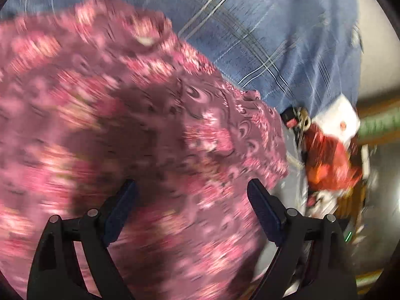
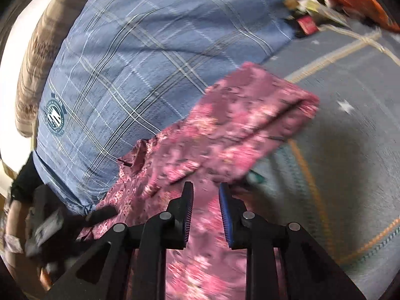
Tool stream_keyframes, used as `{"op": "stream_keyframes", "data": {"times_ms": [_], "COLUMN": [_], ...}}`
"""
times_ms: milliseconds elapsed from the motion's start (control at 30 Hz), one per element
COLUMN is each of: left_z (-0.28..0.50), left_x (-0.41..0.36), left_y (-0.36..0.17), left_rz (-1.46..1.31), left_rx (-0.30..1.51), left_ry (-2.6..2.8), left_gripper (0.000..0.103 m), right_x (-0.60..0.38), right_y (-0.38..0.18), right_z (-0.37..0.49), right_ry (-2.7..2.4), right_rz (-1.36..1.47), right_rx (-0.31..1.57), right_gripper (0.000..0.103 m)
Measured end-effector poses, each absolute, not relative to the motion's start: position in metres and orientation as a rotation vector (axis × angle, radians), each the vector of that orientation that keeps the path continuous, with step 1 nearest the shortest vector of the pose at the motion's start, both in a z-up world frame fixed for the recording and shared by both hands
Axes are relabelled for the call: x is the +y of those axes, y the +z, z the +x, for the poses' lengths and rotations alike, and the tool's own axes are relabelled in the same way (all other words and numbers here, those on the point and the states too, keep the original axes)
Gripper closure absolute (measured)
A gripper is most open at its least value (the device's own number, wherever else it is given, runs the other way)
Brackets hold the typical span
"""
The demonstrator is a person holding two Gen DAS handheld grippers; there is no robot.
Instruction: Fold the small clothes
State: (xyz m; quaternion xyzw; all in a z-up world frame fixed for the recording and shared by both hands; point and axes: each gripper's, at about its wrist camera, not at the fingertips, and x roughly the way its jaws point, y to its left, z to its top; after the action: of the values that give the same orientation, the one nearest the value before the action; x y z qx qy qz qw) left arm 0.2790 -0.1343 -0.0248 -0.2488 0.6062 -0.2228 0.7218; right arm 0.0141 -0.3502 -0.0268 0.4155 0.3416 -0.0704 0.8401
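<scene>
Now my left gripper (image 1: 192,187) has its jaws wide and empty over the pink floral garment (image 1: 112,115); my right gripper (image 2: 206,190) has narrow jaws gripping nothing. I'd pinch a free edge just ahead, then fold slowly.

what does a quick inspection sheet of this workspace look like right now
surface: grey quilted cover with orange stitching; blue plaid cloth lies over part of it
job's things: pink floral garment, partly folded, on the cover and the plaid cloth
clutter: red-orange heap with small items beyond the garment, blurred
grippers: left claw open above the garment, holding nothing; right claw narrowly open over the garment, no fabric visibly pinched
cables: nothing seen
surroundings: patterned brown fabric at the far edge
</scene>
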Motion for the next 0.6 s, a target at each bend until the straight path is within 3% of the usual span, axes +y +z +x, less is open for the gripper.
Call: {"op": "stream_keyframes", "data": {"times_ms": [167, 200, 267, 300, 333, 600], "left_z": [0.294, 0.296, 0.301, 0.304, 0.306, 0.293], "left_x": [-0.170, -0.173, -0.179, -0.182, -0.186, -0.148], "left_y": [-0.026, -0.027, -0.027, -0.030, -0.031, 0.002], "left_rz": [-0.644, -0.657, -0.683, -0.681, -0.675, -0.645], "left_rx": [1.328, 1.327, 1.316, 1.322, 1.332, 1.175], "left_ry": [-0.433, -0.423, -0.414, -0.429, -0.443, -0.428], "left_gripper": [0.014, 0.018, 0.054, 0.087, 0.093, 0.094], "right_x": [-0.363, -0.366, -0.367, -0.369, -0.369, -0.362], "right_y": [-0.034, -0.036, -0.037, -0.037, -0.037, -0.031], "right_z": [0.008, 0.008, 0.009, 0.008, 0.007, 0.010], "right_ry": [-0.097, -0.085, -0.075, -0.067, -0.063, 0.013], "right_rz": [0.925, 0.941, 0.957, 0.966, 0.971, 1.014], "right_rx": [0.701, 0.698, 0.691, 0.686, 0.682, 0.658], "right_gripper": [0.079, 0.078, 0.078, 0.078, 0.077, 0.067]}}
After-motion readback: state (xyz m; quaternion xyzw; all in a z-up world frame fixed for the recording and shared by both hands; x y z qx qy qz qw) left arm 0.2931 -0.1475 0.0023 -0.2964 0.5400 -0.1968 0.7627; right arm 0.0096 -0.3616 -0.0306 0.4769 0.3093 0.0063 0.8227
